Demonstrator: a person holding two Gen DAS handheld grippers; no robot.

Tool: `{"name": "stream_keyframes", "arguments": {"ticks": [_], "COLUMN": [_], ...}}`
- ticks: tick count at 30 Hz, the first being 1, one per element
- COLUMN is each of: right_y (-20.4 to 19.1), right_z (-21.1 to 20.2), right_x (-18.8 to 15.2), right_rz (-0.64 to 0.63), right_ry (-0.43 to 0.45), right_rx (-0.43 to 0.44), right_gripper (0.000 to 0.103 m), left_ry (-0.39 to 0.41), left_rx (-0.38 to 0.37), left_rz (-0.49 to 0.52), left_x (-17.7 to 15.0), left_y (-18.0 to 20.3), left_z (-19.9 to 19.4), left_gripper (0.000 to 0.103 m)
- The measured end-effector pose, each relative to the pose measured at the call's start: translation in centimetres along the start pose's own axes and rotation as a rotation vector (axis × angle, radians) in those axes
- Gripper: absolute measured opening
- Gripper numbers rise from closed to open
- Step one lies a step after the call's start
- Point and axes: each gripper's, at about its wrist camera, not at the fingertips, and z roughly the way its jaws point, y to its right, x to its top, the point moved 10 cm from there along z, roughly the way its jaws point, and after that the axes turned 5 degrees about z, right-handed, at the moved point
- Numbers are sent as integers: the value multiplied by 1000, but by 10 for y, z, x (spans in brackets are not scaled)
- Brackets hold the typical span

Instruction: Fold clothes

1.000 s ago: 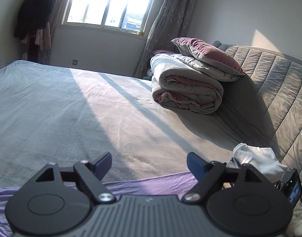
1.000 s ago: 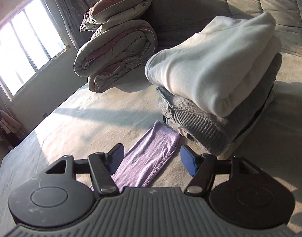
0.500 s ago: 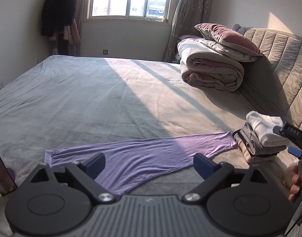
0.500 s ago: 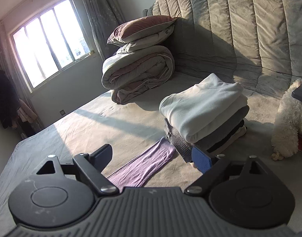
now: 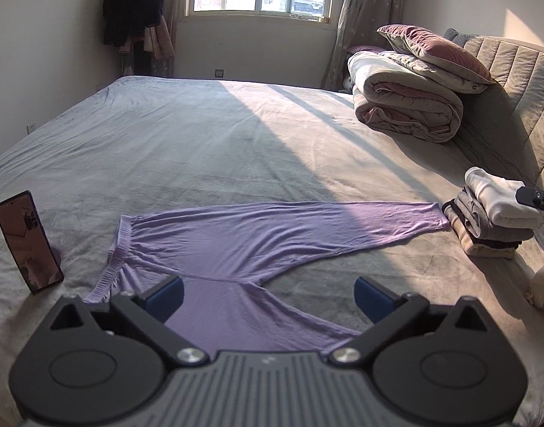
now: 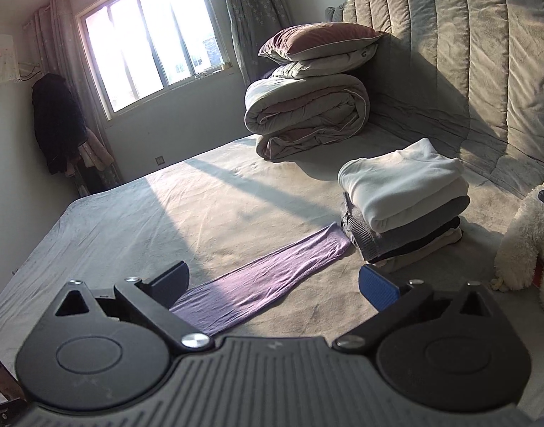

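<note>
**Thin purple trousers lying flat, both jaws empty**

While the purple trousers (image 5: 257, 245) are lying spread across the grey bed (image 5: 200, 149), the left gripper (image 5: 268, 295) is hovering over the crotch, its jaws opening wide with nothing pressed between them. The right gripper (image 6: 273, 281) is hanging above the far leg, its jaws likewise opening, the fabric below them and not gripped. The waistband (image 5: 115, 249) is sitting toward the propped phone (image 5: 28, 245), and one leg is stretching out until its cuff (image 6: 334, 240) is lying just beside the stack of folded clothes (image 6: 403, 206); the other leg is running under the left gripper.

Judging by the fine wrinkles and how flat it is draping, the cloth is looking light, thin and limp, probably a slippery knit. It is likely going to sag and stretch when lifted, and a pinch in mid-panel risks catching only one layer. The ribbed waistband and the hemmed cuff are offering the thicker, firmer edges, so those are looking like the better places to take hold, one per gripper, keeping the leg taut while it is being carried over.
</note>
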Motion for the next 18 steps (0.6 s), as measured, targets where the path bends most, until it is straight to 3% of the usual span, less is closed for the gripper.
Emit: {"name": "stream_keyframes", "arguments": {"ticks": [6, 13, 14, 16, 18], "right_y": [-17, 8, 12, 20, 29], "right_z": [54, 134, 147, 174, 200], "right_x": [-30, -68, -74, -85, -91], "right_rz": [-37, 179, 215, 285, 357], "right_ry": [-130, -283, -305, -344, -363], "right_rx": [90, 152, 154, 153, 151], "right_gripper": [103, 102, 100, 86, 79], "left_ry": [-10, 52, 66, 50, 42], "left_rx": [-33, -177, -200, -229, -234], "left_rz": [-64, -114, -113, -73, -20], "left_x": [-22, -46, -50, -53, -49], "left_y": [-25, -35, -33, -25, -15], "left_z": [26, 77, 85, 106, 121], "left_gripper": [102, 102, 102, 97, 87]}}
